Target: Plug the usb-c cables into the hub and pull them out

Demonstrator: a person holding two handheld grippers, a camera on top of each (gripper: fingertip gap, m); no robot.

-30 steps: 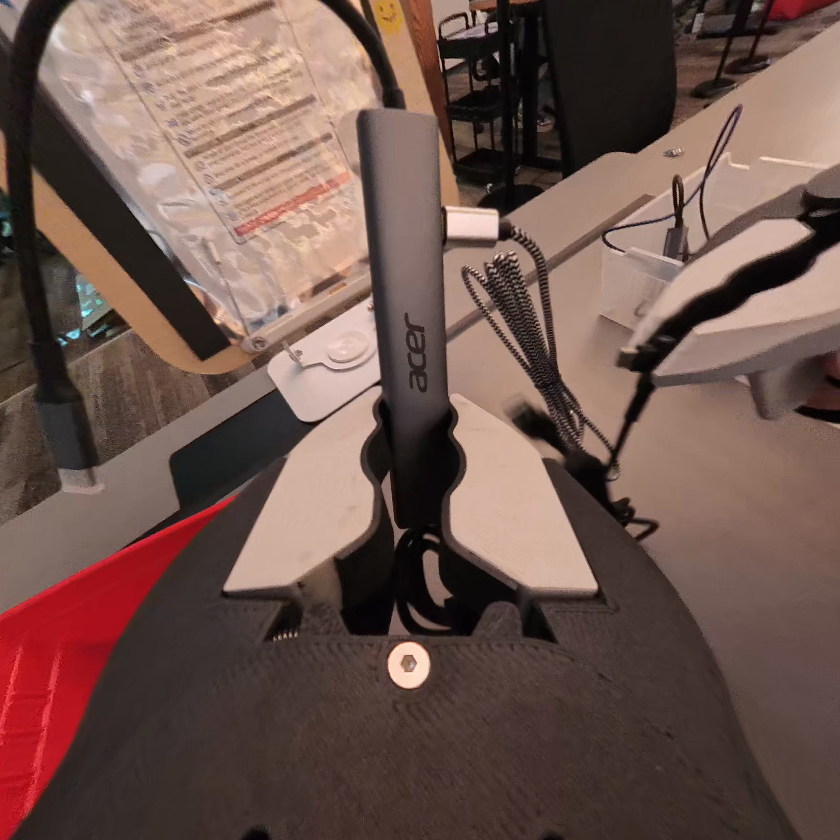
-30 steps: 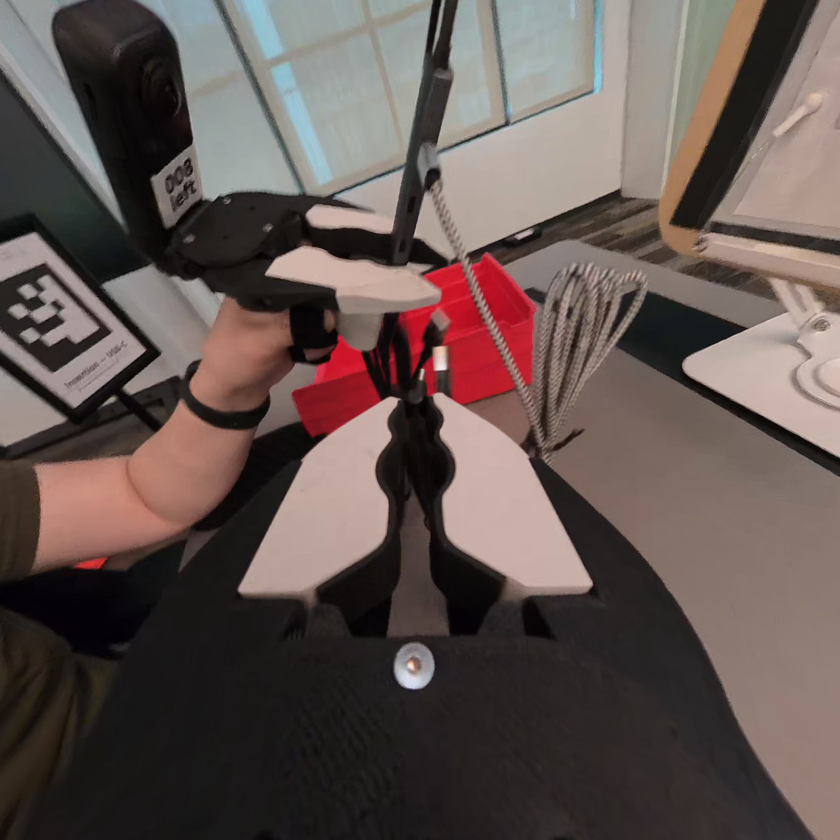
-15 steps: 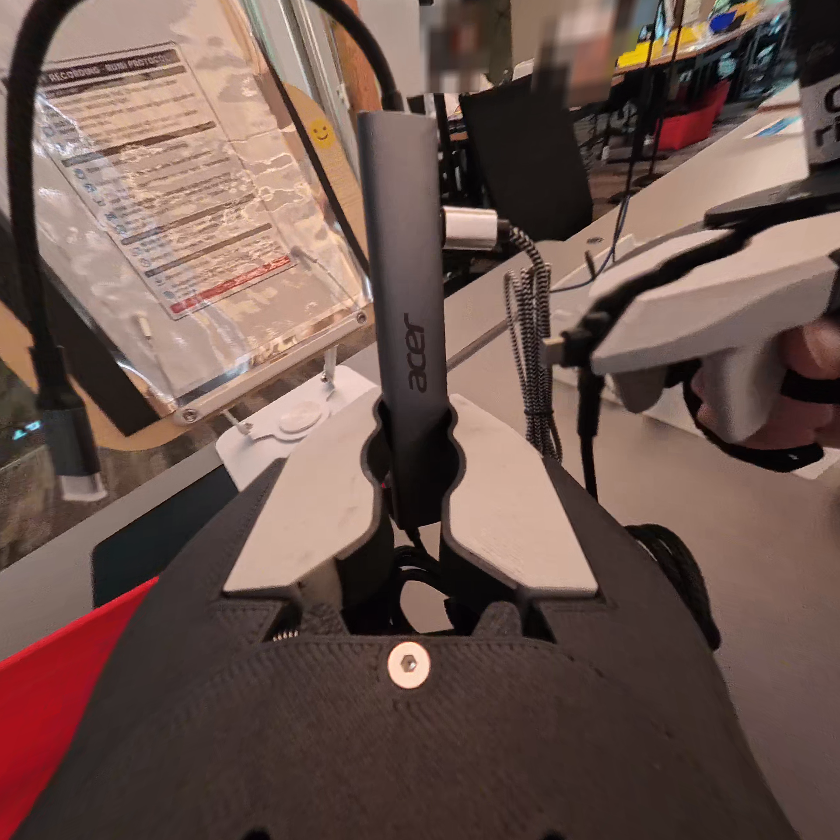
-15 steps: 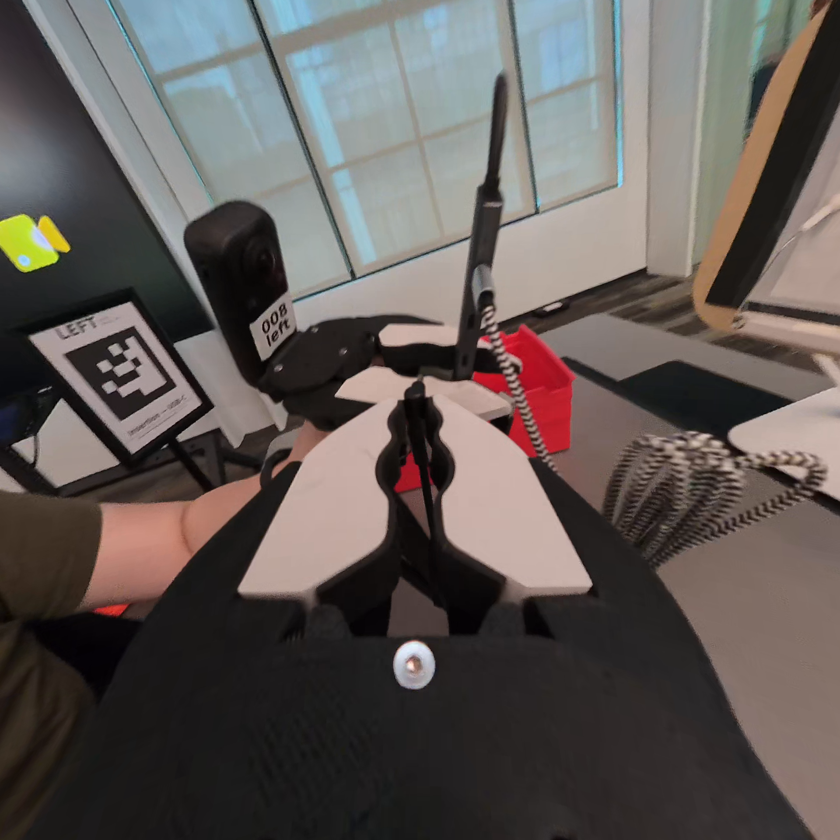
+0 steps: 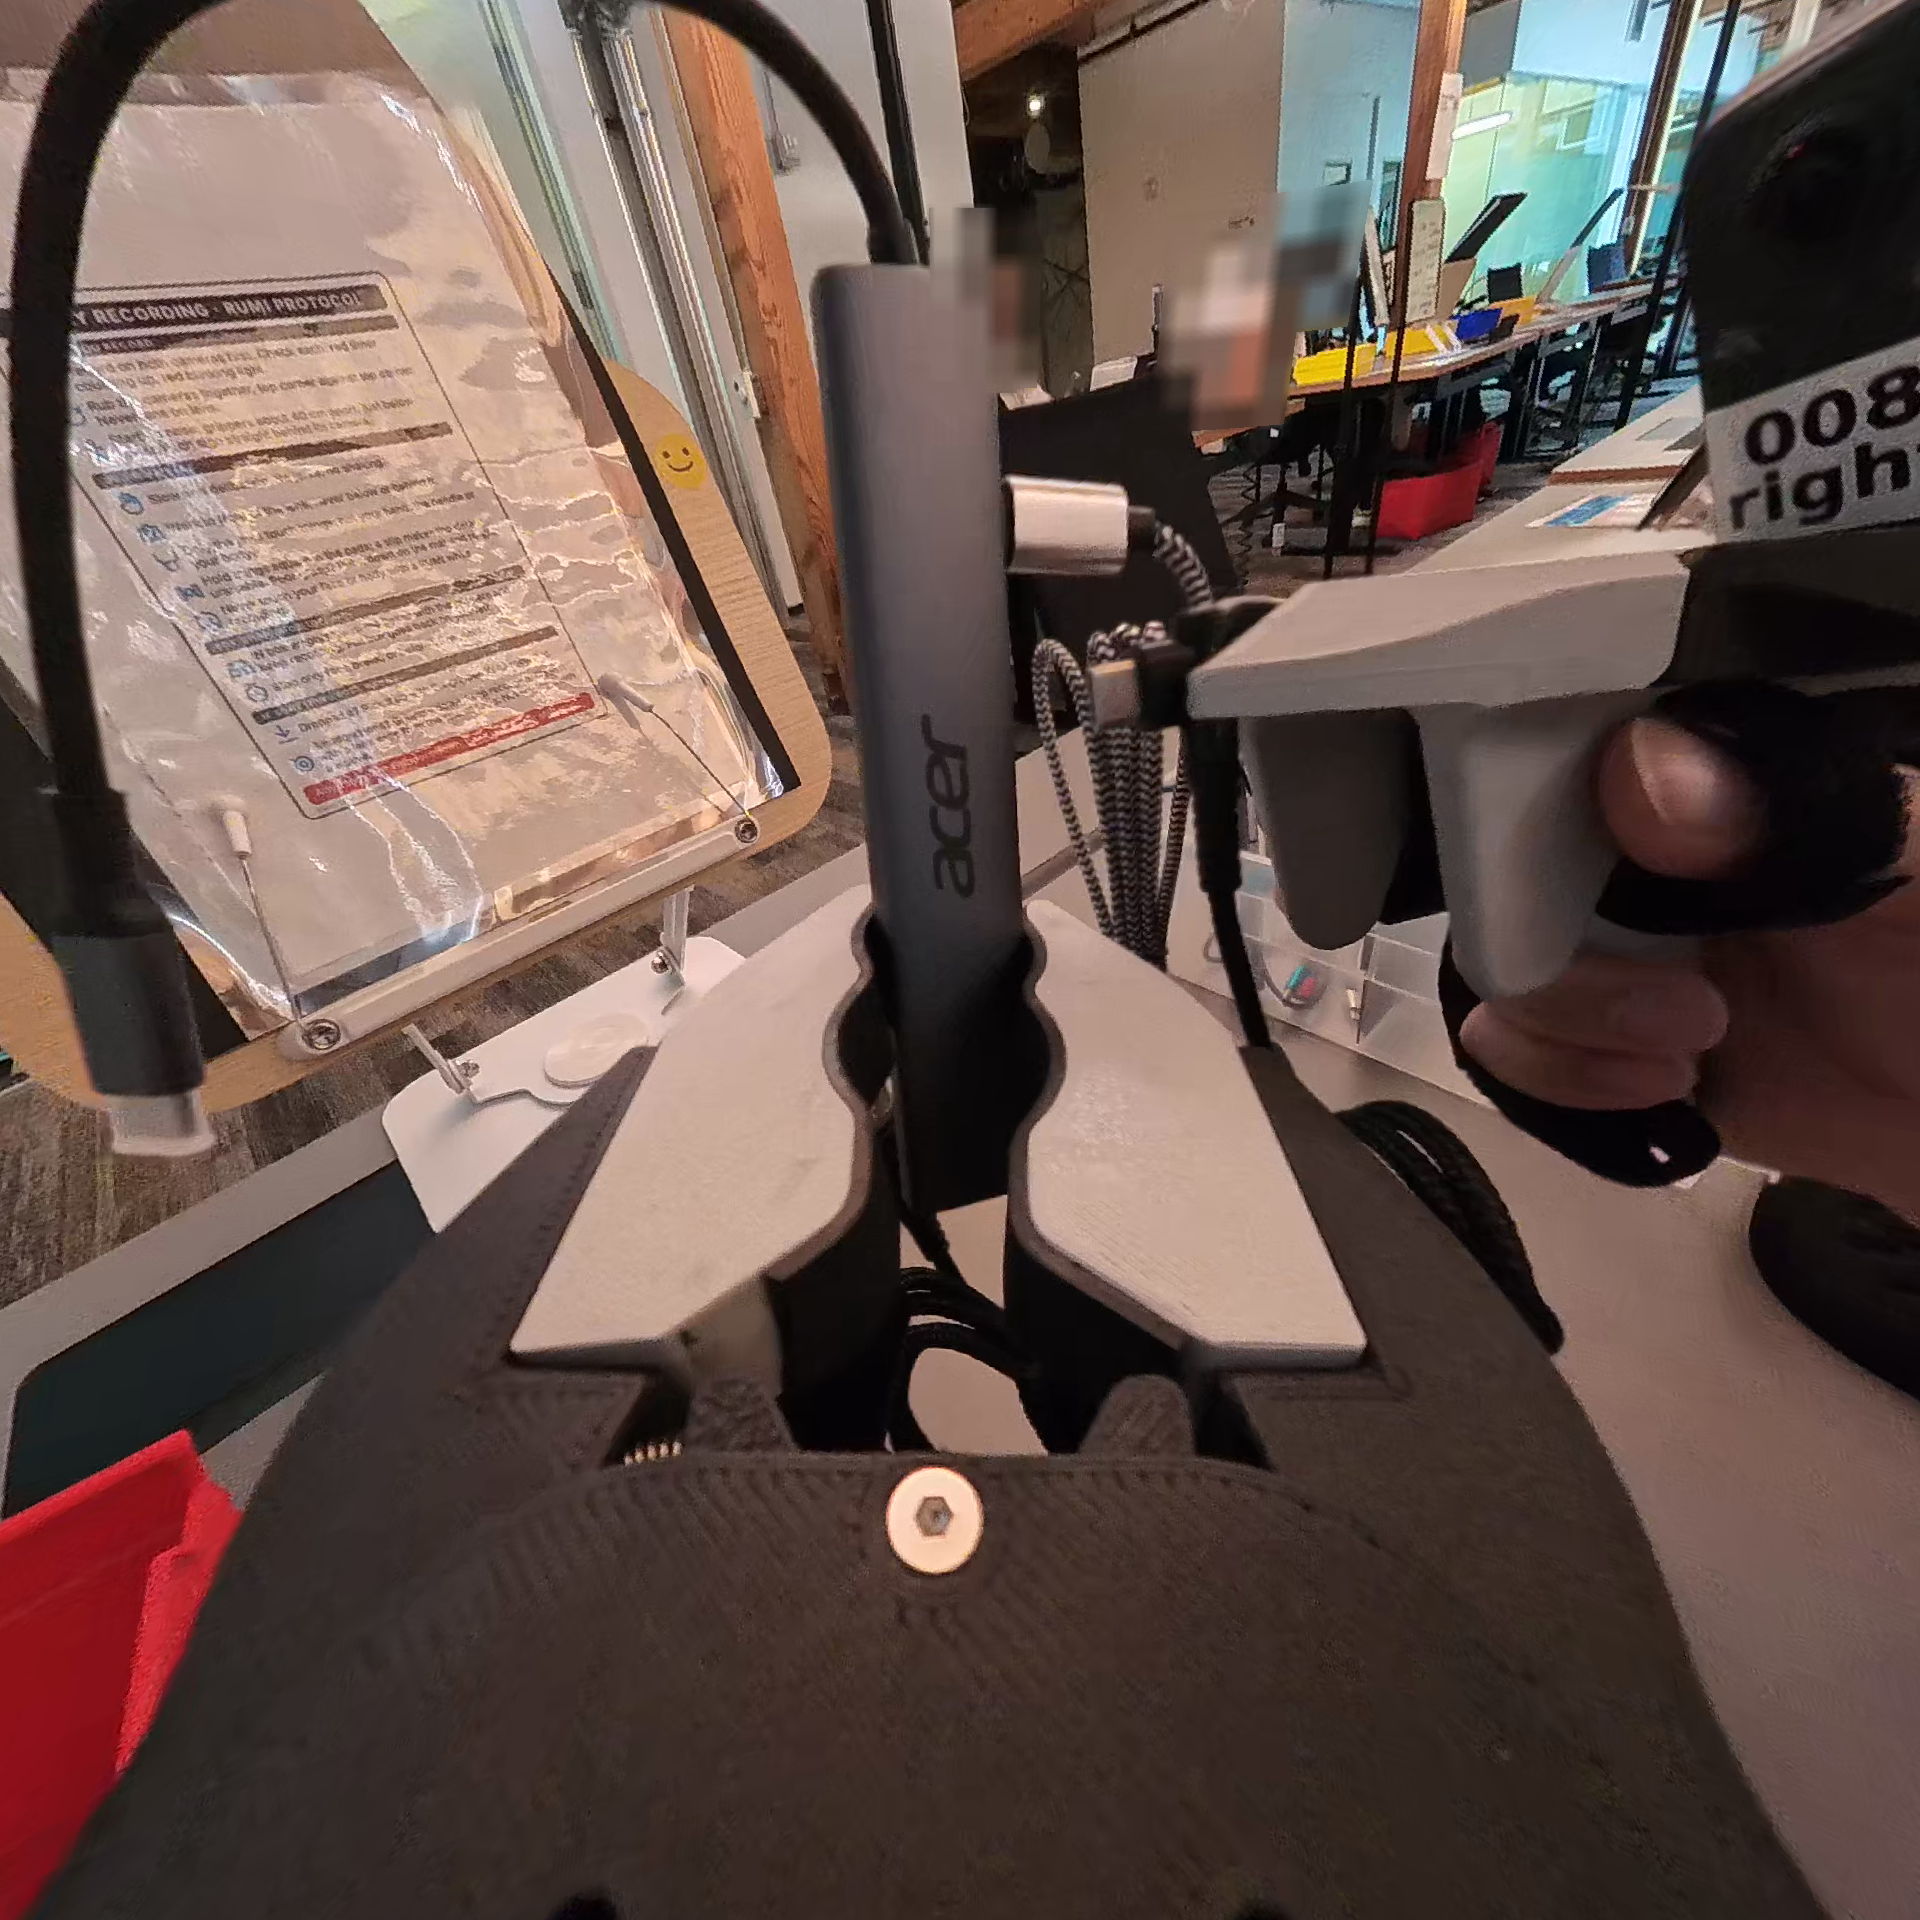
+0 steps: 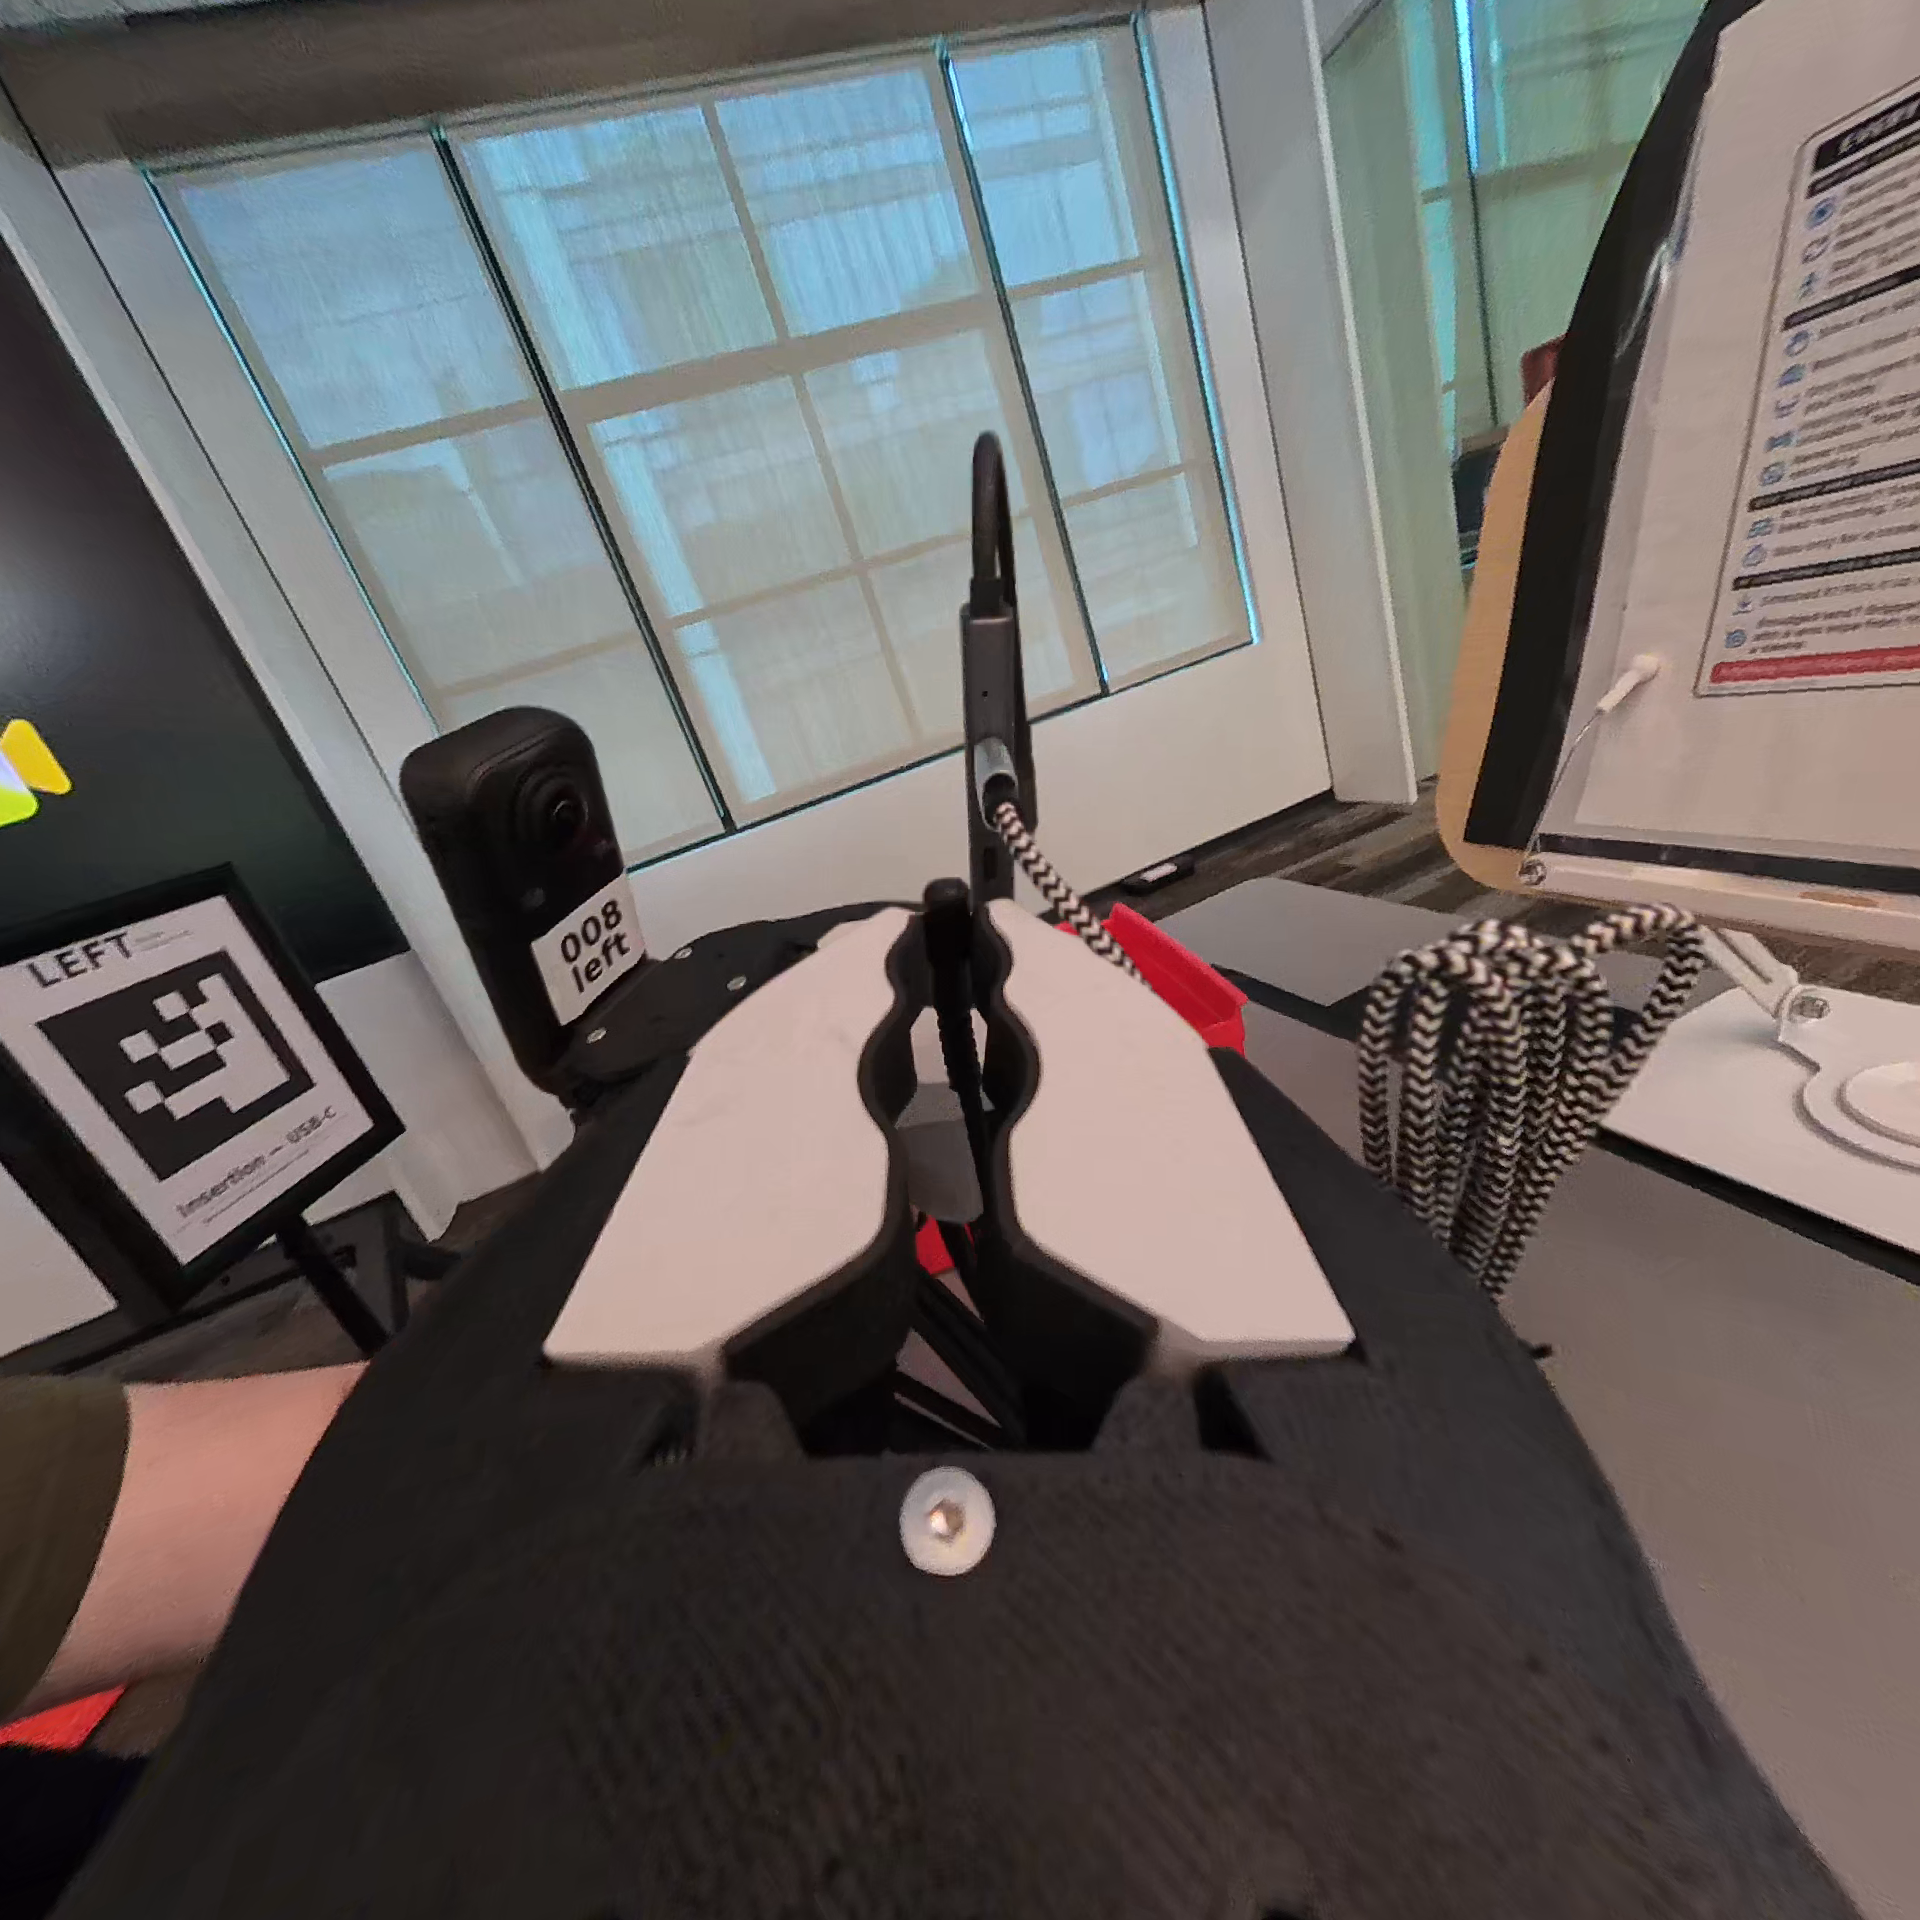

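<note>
- Big windows (image 6: 727, 416) fill the room behind the hub (image 5: 914, 644).
- Left gripper (image 5: 940, 1049) squeezes the hub, standing upright.
- Right gripper (image 6: 951, 997) pinches a black cable plug (image 5: 1127, 694), just beside the hub, not touching.

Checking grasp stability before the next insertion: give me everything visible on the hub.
The hub is a slim, dark grey, matte bar that looks like metal, with a brand mark printed along its face. It stands upright, its lower end clamped in the left gripper, clear of the table. A thick black cable leaves its top and arcs over to a dangling plug. A silver plug on a black-and-white braided cable sits in a side port. The right gripper holds another plug just short of the hub's side.
</note>
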